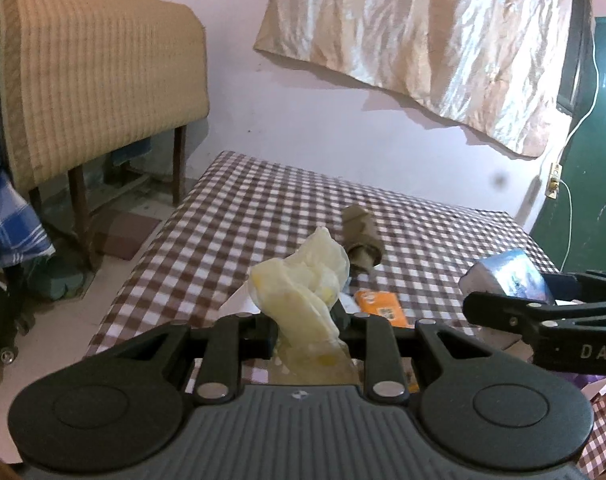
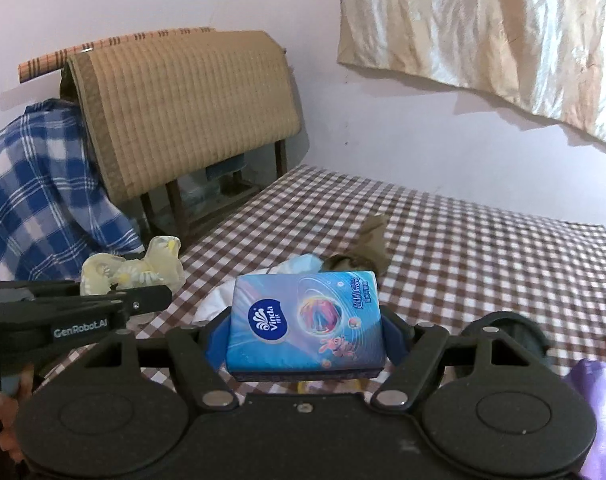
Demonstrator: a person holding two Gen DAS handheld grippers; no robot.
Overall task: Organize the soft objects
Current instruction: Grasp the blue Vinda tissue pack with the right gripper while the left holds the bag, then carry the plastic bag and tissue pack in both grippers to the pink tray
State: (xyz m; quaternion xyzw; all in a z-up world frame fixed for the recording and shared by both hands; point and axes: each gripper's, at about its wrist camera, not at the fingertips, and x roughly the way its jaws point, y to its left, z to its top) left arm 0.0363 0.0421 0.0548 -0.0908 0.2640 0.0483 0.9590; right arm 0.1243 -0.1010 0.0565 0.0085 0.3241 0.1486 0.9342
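Observation:
My left gripper (image 1: 303,320) is shut on a pale yellow soft cloth (image 1: 303,284) and holds it above the checked table (image 1: 239,216). The cloth also shows in the right wrist view (image 2: 131,270), at the left. My right gripper (image 2: 307,336) is shut on a blue Vinda tissue pack (image 2: 307,322), held above the table. The pack also shows in the left wrist view (image 1: 507,276), at the right. A brown rolled cloth (image 1: 359,240) lies on the middle of the table, also in the right wrist view (image 2: 369,244).
An orange packet (image 1: 383,306) and white and light blue cloth (image 2: 299,264) lie on the table near the grippers. A straw-mat-covered wooden frame (image 2: 187,112) and blue plaid fabric (image 2: 39,196) stand left of the table. A purple item (image 2: 599,412) sits at lower right.

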